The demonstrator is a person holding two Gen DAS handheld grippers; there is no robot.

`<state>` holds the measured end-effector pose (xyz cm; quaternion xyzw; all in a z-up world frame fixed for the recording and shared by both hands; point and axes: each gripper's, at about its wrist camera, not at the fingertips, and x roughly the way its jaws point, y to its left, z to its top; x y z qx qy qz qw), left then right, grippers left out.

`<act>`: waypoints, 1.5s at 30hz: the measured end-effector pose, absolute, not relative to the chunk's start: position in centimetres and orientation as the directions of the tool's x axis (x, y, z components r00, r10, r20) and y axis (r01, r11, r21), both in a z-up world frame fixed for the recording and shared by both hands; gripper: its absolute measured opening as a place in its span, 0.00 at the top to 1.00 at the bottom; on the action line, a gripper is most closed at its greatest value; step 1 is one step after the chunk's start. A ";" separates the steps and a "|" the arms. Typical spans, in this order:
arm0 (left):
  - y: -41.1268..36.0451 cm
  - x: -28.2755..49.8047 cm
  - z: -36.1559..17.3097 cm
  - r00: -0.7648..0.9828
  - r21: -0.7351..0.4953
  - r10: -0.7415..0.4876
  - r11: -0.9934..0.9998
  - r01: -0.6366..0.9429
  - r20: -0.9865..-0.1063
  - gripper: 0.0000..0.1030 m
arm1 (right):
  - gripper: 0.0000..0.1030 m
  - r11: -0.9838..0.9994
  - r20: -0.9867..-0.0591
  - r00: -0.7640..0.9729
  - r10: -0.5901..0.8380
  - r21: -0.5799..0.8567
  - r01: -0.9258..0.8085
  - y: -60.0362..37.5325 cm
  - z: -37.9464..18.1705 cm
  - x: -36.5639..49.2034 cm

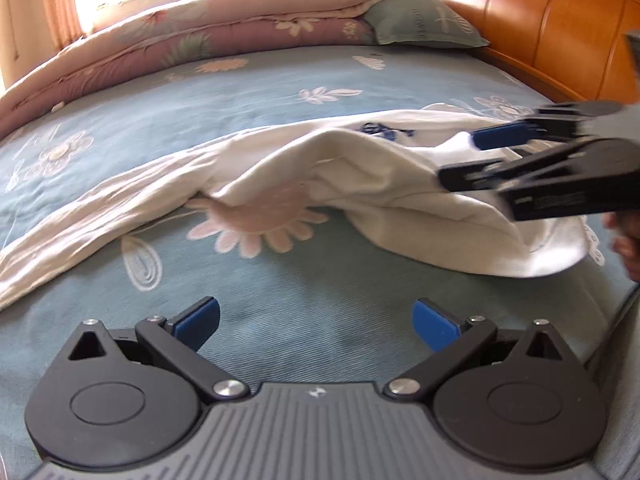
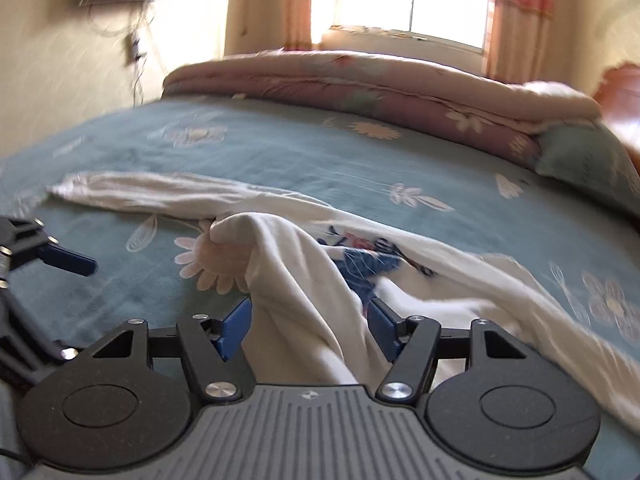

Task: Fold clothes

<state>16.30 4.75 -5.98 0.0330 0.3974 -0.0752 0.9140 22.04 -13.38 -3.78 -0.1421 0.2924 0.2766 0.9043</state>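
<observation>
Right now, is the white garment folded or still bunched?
Bunched, not folded. The white garment lies crumpled in a long rumpled strip on the blue bedspread, one end lifted between the right gripper fingers.

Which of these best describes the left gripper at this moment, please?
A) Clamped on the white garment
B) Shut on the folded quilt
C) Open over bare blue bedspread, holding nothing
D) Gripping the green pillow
C: the left gripper has its jaws spread wide over the blue bedspread, short of the white garment.
</observation>
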 end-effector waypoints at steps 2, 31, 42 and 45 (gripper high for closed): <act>5.7 16.7 -6.3 0.669 -0.025 -0.121 0.988 0.152 -0.733 0.01 | 0.33 0.777 -0.635 0.665 0.392 -0.158 -0.609 -11.3 -5.0 23.5; 5.5 27.3 -11.4 0.567 -0.471 -0.569 0.819 0.327 -0.595 0.01 | 0.14 0.860 -0.581 0.655 0.483 0.175 -0.480 -21.8 -3.7 25.2; 5.0 29.3 -11.3 0.465 -0.515 -0.742 0.670 0.535 -0.482 0.01 | 0.14 0.902 -0.604 0.669 0.433 0.293 -0.319 -25.9 -6.3 23.0; 4.9 29.4 -11.2 0.420 -0.533 -0.790 0.612 0.584 -0.446 0.02 | 0.14 0.903 -0.604 0.670 0.430 0.284 -0.324 -25.6 -6.3 23.2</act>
